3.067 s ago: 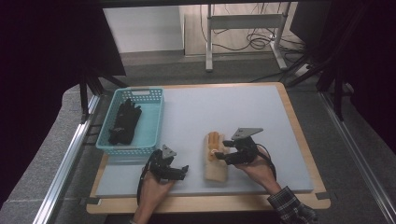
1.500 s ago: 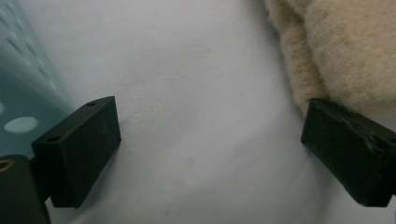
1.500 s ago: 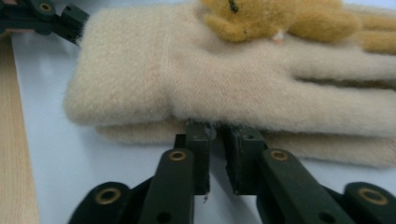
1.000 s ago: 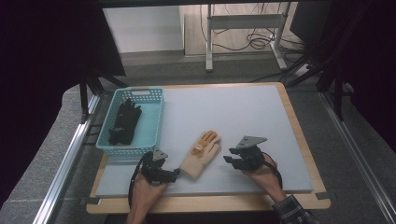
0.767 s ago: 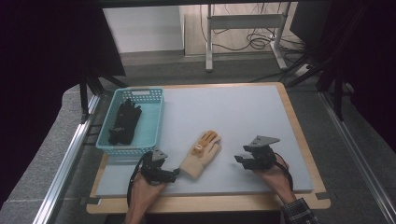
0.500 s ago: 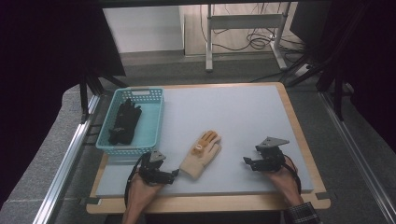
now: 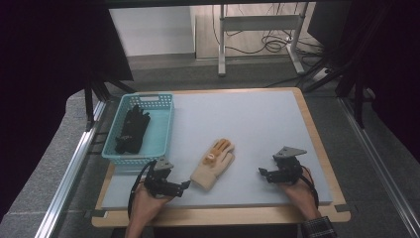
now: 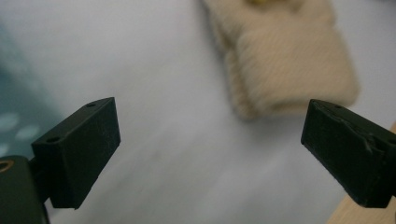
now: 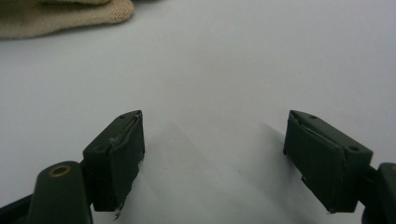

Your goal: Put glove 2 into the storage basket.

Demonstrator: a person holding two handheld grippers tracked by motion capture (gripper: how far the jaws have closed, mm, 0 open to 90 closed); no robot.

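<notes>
Left hand-held gripper (image 7: 184,185) and right hand-held gripper (image 7: 261,172) rest gaping and empty, flanking the beige glove (image 7: 213,164) on the desk (image 7: 257,119).

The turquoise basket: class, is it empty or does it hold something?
Not empty. The high view shows the turquoise basket holding a black glove; the beige glove lies outside it on the table.

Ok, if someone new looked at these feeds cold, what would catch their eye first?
Probably the cream knit glove with orange fingertips, lying flat near the middle of the pale mat. Next, the teal basket at the mat's left edge, with dark gloves inside it. Then the two grippers on either side of the glove: the left gripper close to its cuff, the right gripper farther off, both with jaws open and empty.
</notes>
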